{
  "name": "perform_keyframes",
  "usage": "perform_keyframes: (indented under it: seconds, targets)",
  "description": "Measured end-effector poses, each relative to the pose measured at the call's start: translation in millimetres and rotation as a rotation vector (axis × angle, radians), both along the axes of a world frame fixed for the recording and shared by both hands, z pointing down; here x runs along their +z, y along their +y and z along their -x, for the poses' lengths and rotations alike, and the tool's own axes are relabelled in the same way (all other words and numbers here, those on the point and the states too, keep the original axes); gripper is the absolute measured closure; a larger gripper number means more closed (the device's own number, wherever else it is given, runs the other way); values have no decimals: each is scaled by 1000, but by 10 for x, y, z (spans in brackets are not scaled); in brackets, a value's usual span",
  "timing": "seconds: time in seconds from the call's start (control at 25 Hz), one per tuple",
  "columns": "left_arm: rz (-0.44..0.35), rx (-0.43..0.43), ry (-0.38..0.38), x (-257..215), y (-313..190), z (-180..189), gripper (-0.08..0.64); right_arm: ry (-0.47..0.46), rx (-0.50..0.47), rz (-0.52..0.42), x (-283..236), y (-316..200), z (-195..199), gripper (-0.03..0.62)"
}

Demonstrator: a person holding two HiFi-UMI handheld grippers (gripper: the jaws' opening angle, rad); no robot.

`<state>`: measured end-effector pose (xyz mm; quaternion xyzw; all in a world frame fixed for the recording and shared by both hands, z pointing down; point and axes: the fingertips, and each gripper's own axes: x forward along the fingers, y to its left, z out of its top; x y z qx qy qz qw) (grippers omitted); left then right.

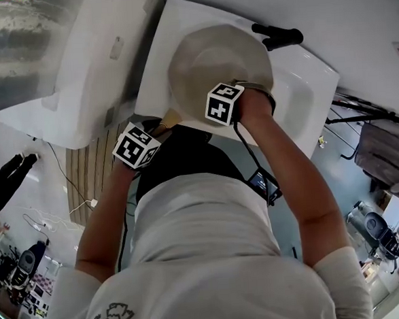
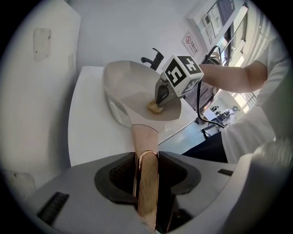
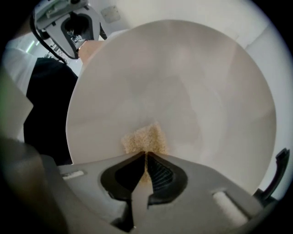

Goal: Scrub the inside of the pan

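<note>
A pale beige pan (image 1: 206, 59) is held tilted over the white sink (image 1: 304, 93). My left gripper (image 2: 146, 164) is shut on the pan's copper-coloured handle (image 2: 145, 192), which runs between its jaws up to the pan (image 2: 132, 87). In the head view the left gripper (image 1: 144, 140) is at the pan's near left. My right gripper (image 3: 145, 157) is shut on a small yellow sponge (image 3: 143, 138) pressed against the inside of the pan (image 3: 183, 91). The left gripper view shows the right gripper (image 2: 161, 97) with the sponge (image 2: 154, 107) on the pan's inner wall.
A black faucet (image 1: 277, 35) stands at the sink's far edge, just beyond the pan. A white counter (image 1: 78, 75) lies left of the sink. The person's torso and arms fill the lower head view. A cable (image 1: 250, 155) hangs from the right gripper.
</note>
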<state>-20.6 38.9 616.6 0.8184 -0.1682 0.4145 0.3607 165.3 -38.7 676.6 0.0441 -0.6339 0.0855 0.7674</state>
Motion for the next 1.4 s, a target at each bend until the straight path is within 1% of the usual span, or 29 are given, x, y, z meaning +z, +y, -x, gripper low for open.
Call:
perform_keyframes:
  seconds: [0.08, 0.28, 0.44, 0.56, 0.68, 0.84, 1.0, 1.16, 1.28, 1.4]
  targets:
    - [-15, -2, -10, -7, 1, 4, 400, -56, 20, -39, -91, -59, 67, 572]
    - [-57, -38, -9, -93, -31, 49, 399, -315, 147, -158, -532, -210, 362, 572]
    - [-85, -40, -12, -213, -6, 48, 399, -454, 219, -255, -939, -227, 379, 572]
    - [-116, -45, -9, -367, -3, 14, 399, -554, 297, -321, -1257, -203, 345, 572]
    - [-172, -55, 9, -588, -82, -69, 399, -662, 383, -386, -1613, -200, 319, 572]
    - [-247, -53, 38, -939, -81, -226, 399, -777, 452, -461, -2080, -81, 266, 572]
    - [-363, -69, 75, -1351, -213, -377, 399, -892, 486, -538, -2513, -23, 204, 573]
    - [-479, -97, 155, -1806, -284, -559, 399, -989, 503, -621, -2919, 92, 90, 574]
    - [-539, -127, 212, -2122, -258, -668, 399, -1049, 530, -681, -3181, 267, -50, 574]
    - [-589, -132, 238, -2351, -231, -756, 399, -1090, 554, -716, -3361, 422, -189, 574]
